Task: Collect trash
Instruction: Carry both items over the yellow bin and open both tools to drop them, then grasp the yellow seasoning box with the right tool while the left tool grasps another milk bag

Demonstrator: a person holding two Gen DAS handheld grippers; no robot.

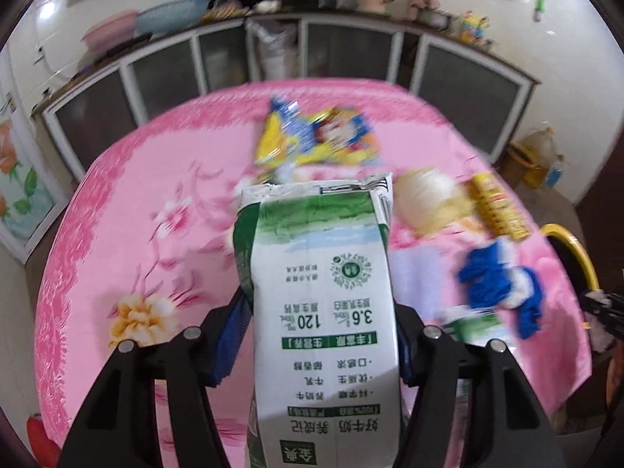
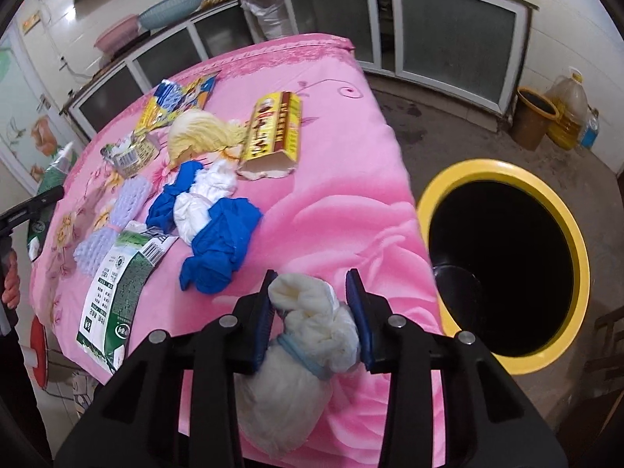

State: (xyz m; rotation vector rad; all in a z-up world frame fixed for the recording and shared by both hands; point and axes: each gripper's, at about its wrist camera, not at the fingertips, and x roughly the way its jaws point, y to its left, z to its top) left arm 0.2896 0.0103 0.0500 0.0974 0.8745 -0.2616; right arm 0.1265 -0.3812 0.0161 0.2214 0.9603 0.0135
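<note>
My left gripper [image 1: 318,335] is shut on a white and green milk carton [image 1: 323,312] and holds it above the pink table [image 1: 136,234]. My right gripper [image 2: 312,304] is shut on a white tied bundle [image 2: 312,335] over the table's near right corner, beside the yellow-rimmed black bin [image 2: 507,265]. On the table lie a blue and white bundle [image 2: 210,226], a yellow bundle [image 2: 199,132], a brown and yellow box [image 2: 273,132], a snack bag [image 2: 175,101], a second milk carton [image 2: 117,280], a lilac foam net [image 2: 113,226] and a crumpled wrapper [image 2: 130,154].
Cabinets [image 2: 448,31] with glass doors line the far wall, with basins [image 2: 167,7] on top. A brown bucket [image 2: 532,117] and an oil jug [image 2: 567,113] stand on the floor at the right. A red stool [image 2: 37,351] is at the left.
</note>
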